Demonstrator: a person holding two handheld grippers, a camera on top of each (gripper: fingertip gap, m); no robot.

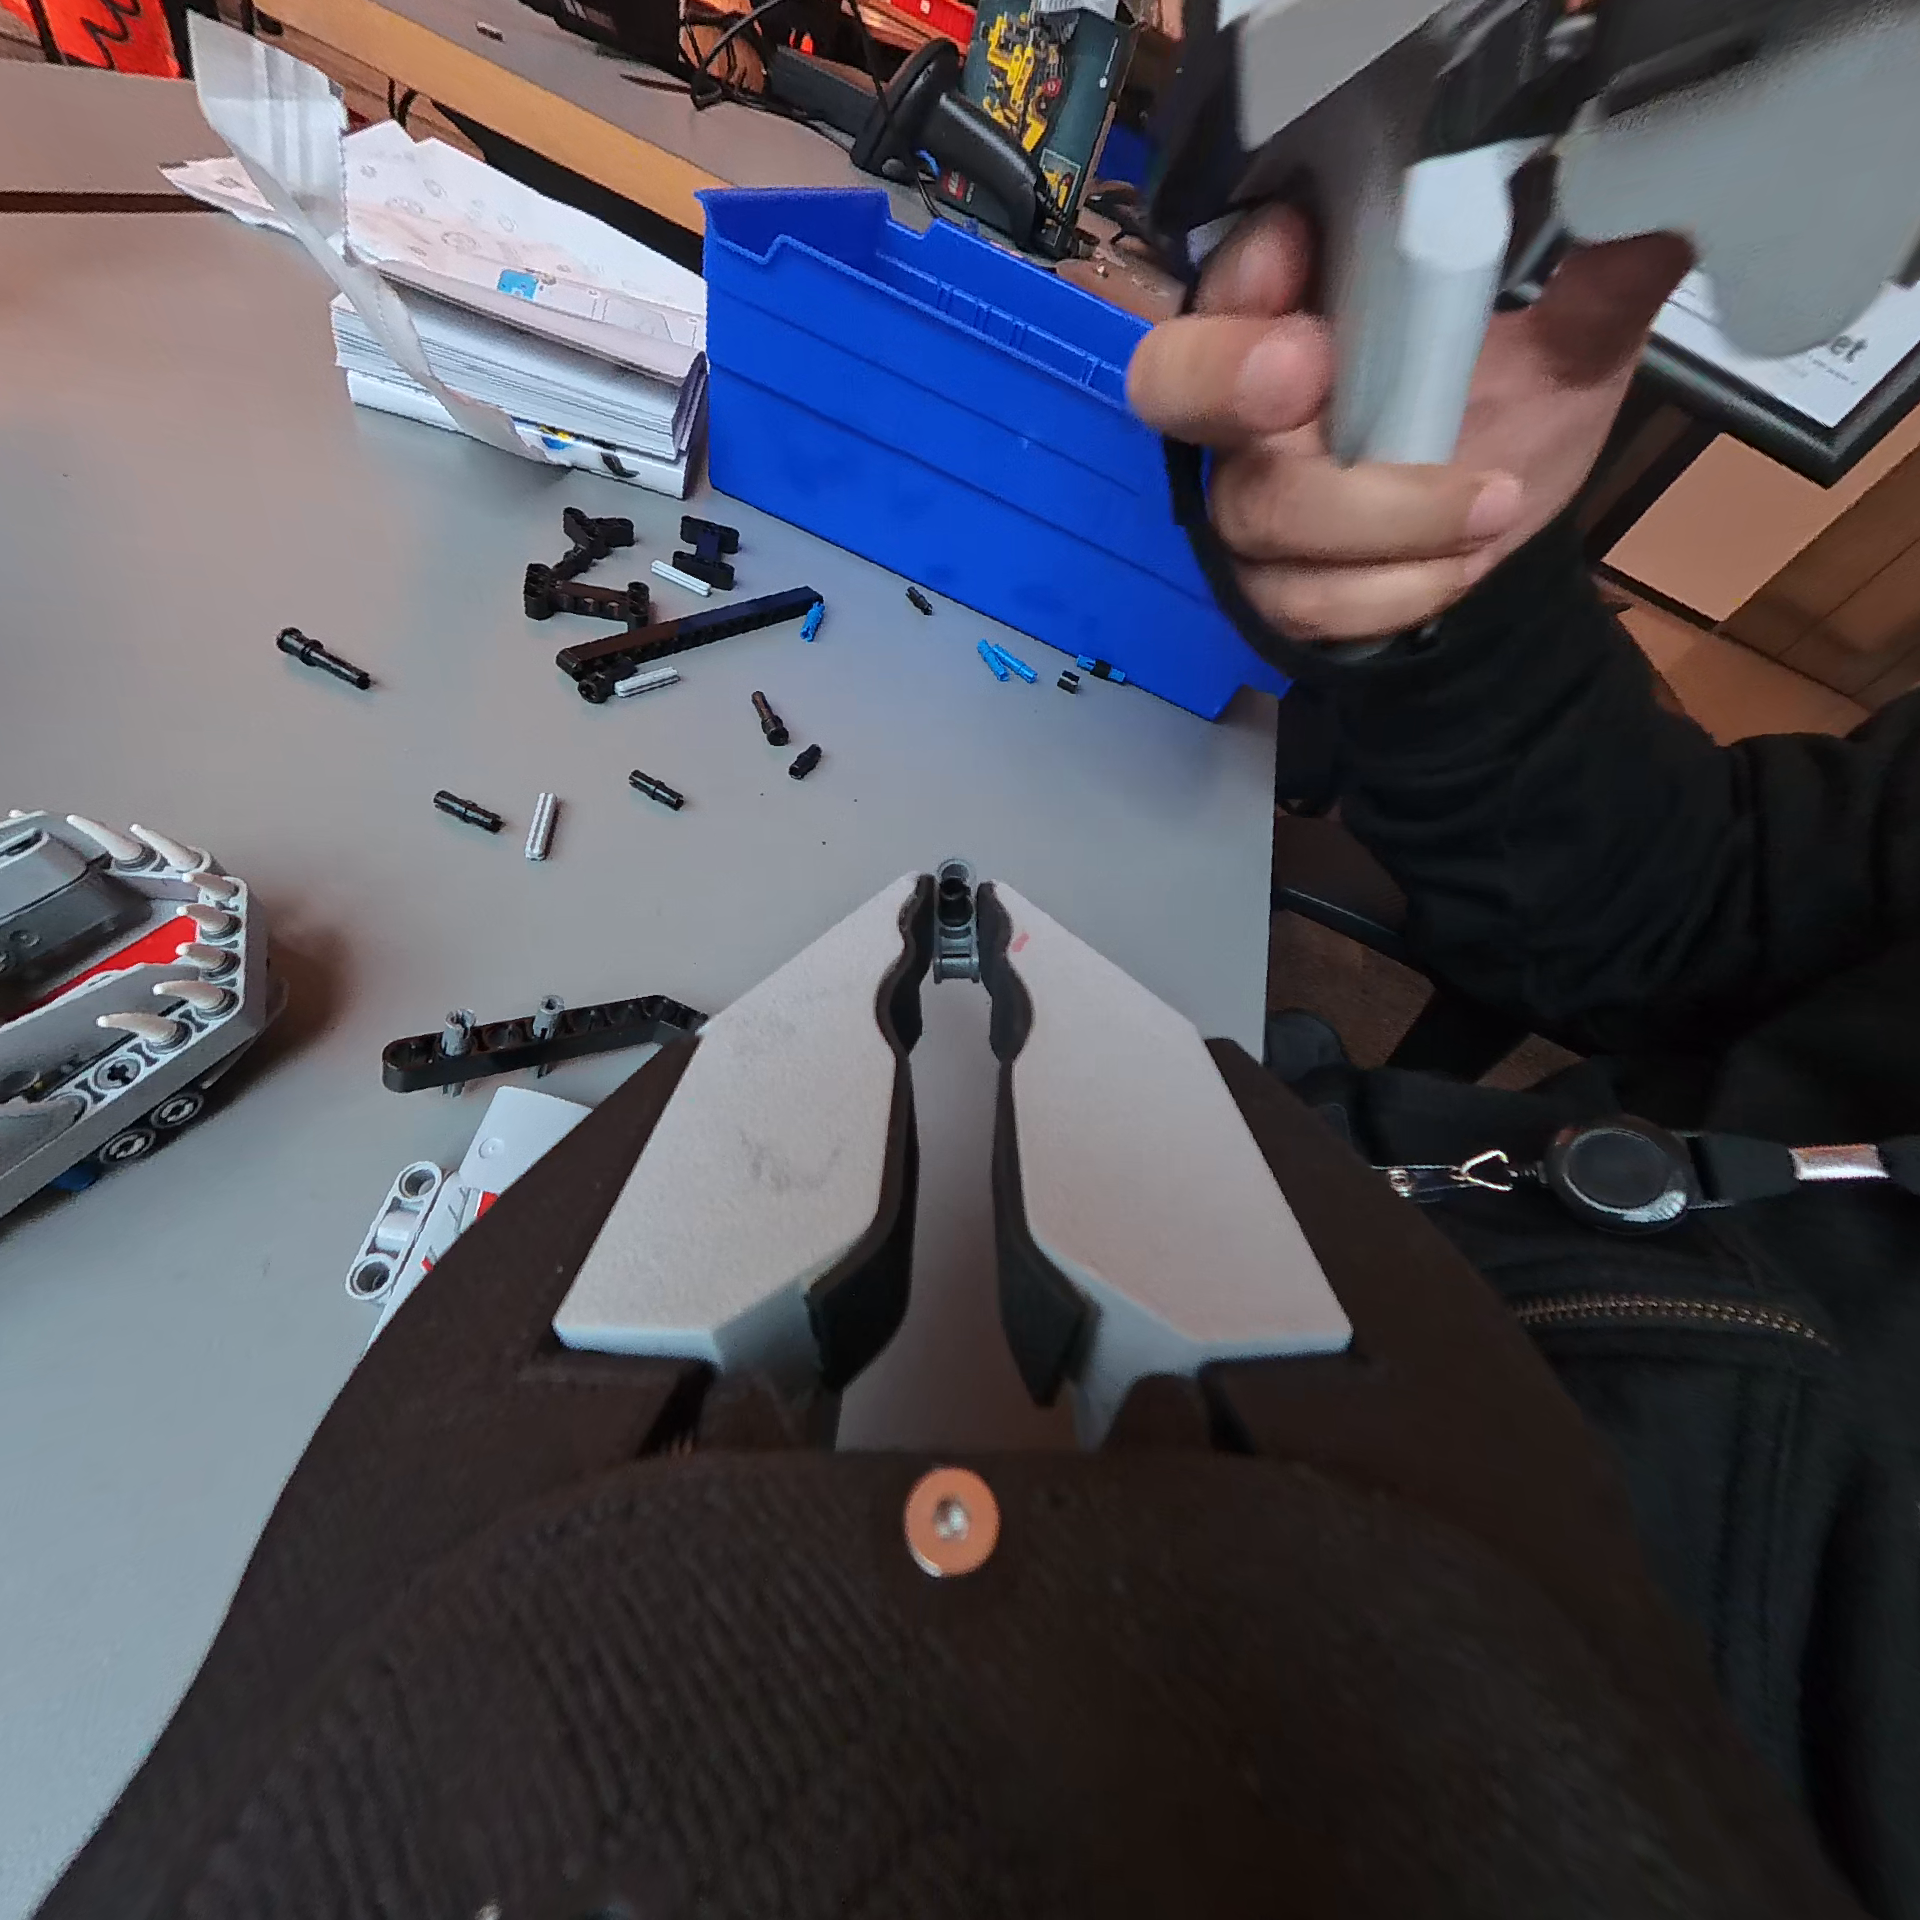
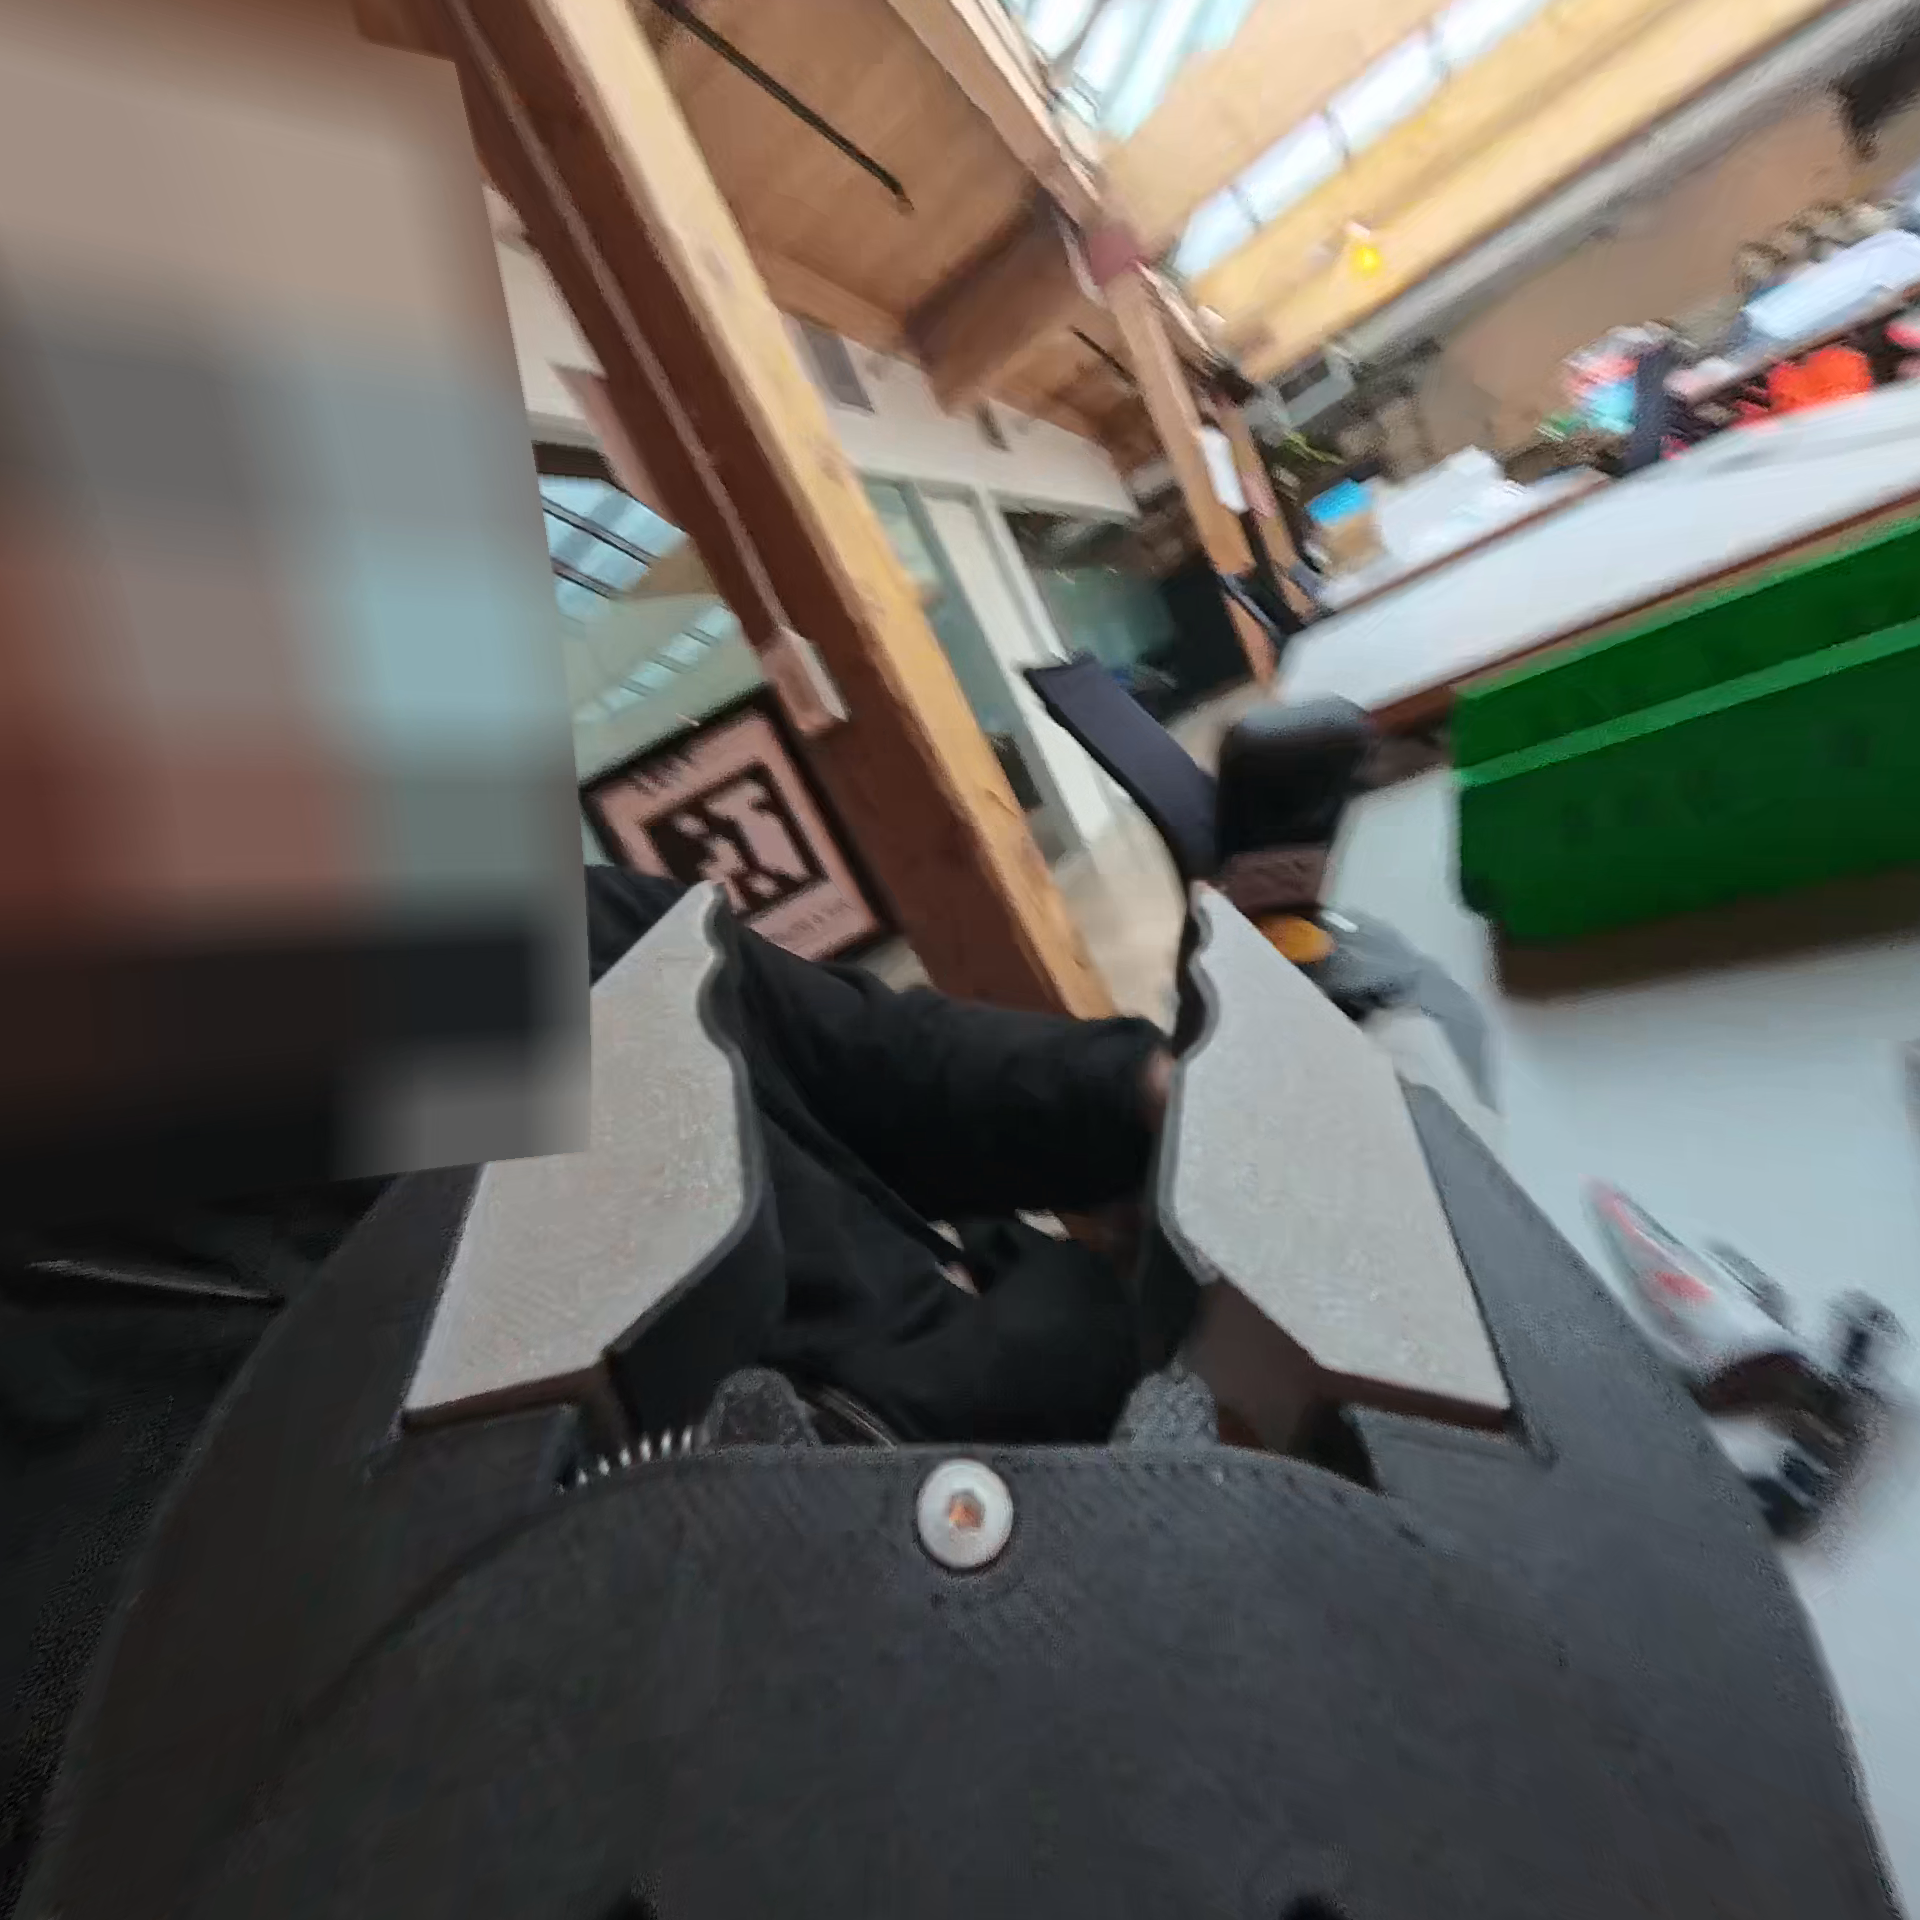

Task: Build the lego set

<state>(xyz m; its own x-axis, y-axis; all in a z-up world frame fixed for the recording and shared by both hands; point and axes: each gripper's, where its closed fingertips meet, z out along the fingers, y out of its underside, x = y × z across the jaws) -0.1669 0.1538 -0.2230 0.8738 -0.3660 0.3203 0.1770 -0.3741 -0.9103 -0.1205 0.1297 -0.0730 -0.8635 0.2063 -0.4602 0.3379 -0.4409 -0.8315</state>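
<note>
My left gripper (image 1: 954, 904) is shut on a small dark grey lego connector (image 1: 954, 925) and holds it above the grey table (image 1: 156, 520) near its right edge. A black beam with two grey pins (image 1: 540, 1039) lies just left of the fingers. Loose black, grey and blue pins and black beams (image 1: 665, 634) lie scattered farther out. A partly built grey, red and white model with white teeth (image 1: 114, 987) sits at the left edge. My right gripper (image 2: 951, 961) is open and empty, raised and tilted away from the table; it also shows in the left wrist view, held in a hand (image 1: 1475, 187).
A blue bin (image 1: 935, 416) stands at the back right of the table. A stack of instruction booklets (image 1: 520, 343) lies left of it. The right wrist view shows a green bin (image 2: 1683, 748), a blurred model piece (image 2: 1745, 1340) and a person's black sleeve (image 2: 935, 1101).
</note>
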